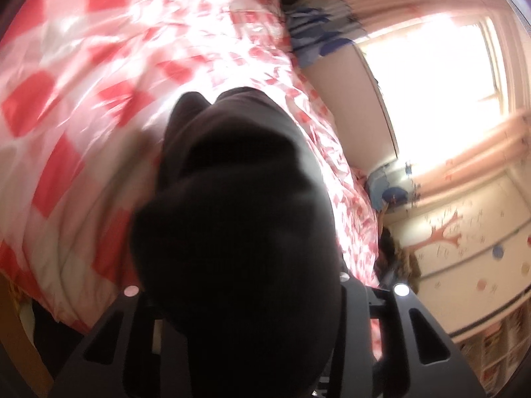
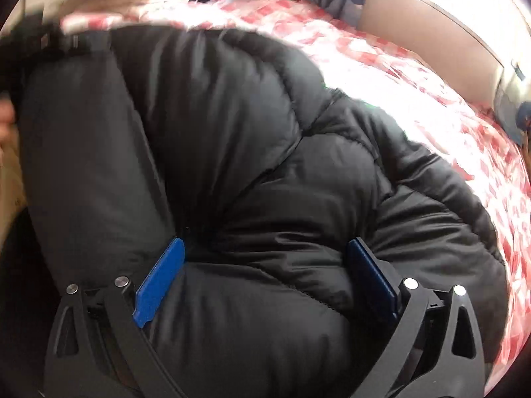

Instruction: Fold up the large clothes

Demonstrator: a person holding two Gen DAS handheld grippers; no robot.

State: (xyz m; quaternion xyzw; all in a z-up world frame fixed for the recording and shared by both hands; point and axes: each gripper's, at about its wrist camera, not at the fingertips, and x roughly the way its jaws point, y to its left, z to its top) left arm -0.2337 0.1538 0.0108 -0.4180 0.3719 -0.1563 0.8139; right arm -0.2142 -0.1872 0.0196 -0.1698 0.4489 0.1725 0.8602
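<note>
One black quilted puffer jacket (image 2: 232, 132), heaped in thick padded folds on the red-and-white checked bed cover (image 2: 431, 99). Fills most of the right wrist view, with stitched seams running across its puffed panels and the bulk spreading toward the lower right edge of the bed.

Gripped low down by the right hand-held gripper (image 2: 265, 245): two blue pads (image 2: 159, 282) standing far apart, a fat roll of the jacket bulging between them and touching both, creases pulling in toward the left pad's tip. A wide hold, then, on the padding.

In the left wrist view, more of the same dark cloth bunched up close before the lens, raised over the bed cover and draped across the left hand-held gripper (image 1: 262, 265). Hides both fingers; only the black side arms and their bright rivets showing. Cannot tell whether those jaws press on the cloth or stand apart.

Beyond the bed, a blue-and-white patterned cloth (image 1: 315, 33) at the far edge, then a bright window (image 1: 431, 76) with pink curtains, and a pale wall with a pink tree decal (image 1: 444, 235). Blurred throughout.
</note>
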